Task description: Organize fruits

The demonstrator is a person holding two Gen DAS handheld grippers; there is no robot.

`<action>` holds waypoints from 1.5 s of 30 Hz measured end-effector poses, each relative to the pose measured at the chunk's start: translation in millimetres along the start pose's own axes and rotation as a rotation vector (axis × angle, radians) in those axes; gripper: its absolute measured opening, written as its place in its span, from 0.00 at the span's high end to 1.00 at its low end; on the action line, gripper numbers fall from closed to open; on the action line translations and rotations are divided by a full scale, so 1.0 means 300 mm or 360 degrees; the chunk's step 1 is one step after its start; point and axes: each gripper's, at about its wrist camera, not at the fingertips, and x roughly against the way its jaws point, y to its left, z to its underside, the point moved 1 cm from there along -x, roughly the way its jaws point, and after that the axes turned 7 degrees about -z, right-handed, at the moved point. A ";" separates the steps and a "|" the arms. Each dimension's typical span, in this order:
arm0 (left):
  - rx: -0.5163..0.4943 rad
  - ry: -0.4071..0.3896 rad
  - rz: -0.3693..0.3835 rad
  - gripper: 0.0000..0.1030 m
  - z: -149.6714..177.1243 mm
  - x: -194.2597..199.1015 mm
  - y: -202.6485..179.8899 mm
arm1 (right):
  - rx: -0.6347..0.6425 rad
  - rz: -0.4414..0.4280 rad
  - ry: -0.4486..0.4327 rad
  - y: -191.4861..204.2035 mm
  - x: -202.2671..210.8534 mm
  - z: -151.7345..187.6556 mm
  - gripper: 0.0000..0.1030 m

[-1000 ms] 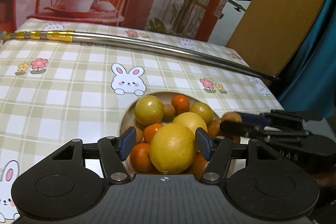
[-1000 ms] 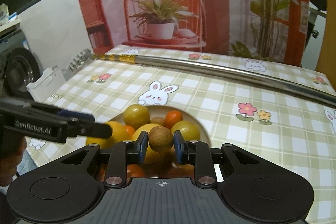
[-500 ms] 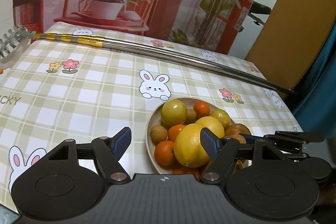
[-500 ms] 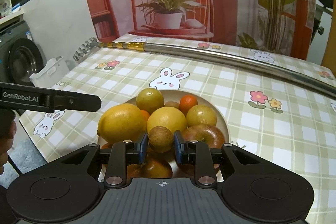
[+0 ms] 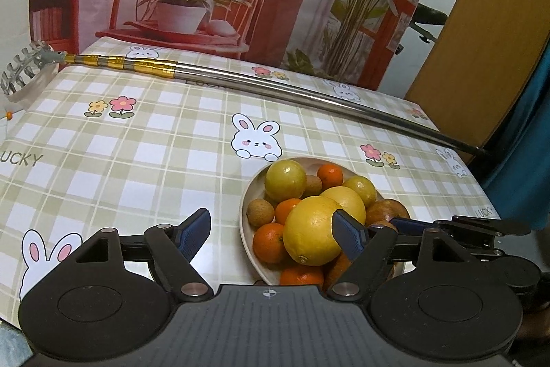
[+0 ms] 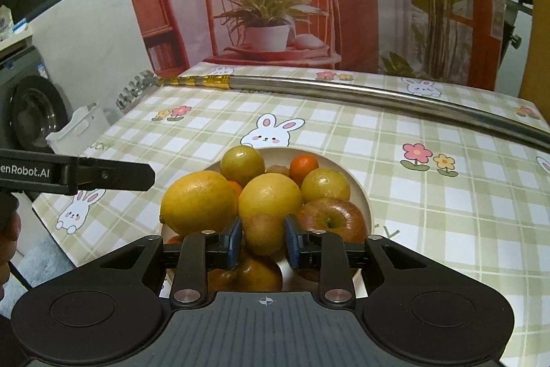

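Centrally, a table covered by a checked tablecloth (image 5: 144, 140) with bunny and flower prints is shown, backed by a printed backdrop (image 6: 275, 6) of a red chair and a potted plant. A long metal pole (image 5: 275, 86) with gold bands is laid across the far part of the cloth. A beige bowl (image 5: 244, 212) piled with fruit is placed near the front edge of the table. A large lemon (image 5: 314, 231) is seen at the front left of the pile, touching a second yellow citrus (image 6: 270, 196) beside it. A red apple (image 6: 331, 219) is seen at the front right, just beside the right tongs. Two greenish-yellow round fruits (image 6: 242, 164), several small oranges (image 5: 270, 242) and a small brown fruit (image 5: 260, 212) by the bowl's left rim are also seen. The left gripper (image 5: 271, 233) is held with its tongs spread wide and nothing gripped; its right finger (image 5: 347, 234) is seen in front of the large lemon. The right gripper (image 6: 263, 238) is closed narrowly around a kiwi (image 6: 263, 233), which is held just above the front of the pile.
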 end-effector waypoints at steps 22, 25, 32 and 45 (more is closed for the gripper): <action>-0.0087 -0.0174 0.0018 0.10 0.027 0.165 -0.070 | 0.0010 0.0104 -0.0202 0.043 0.180 -0.008 0.47; -0.0127 -0.0217 0.0003 0.09 0.023 0.192 -0.080 | 0.0008 0.0168 -0.0242 0.049 0.218 -0.018 0.25; -0.0206 -0.0350 -0.0038 0.04 -0.024 0.280 -0.101 | -0.0105 0.0224 -0.0376 0.024 0.343 -0.081 0.01; -0.0270 -0.0628 -0.0125 0.00 -0.183 0.527 -0.158 | -0.0013 0.0362 -0.0617 0.098 0.607 -0.232 0.00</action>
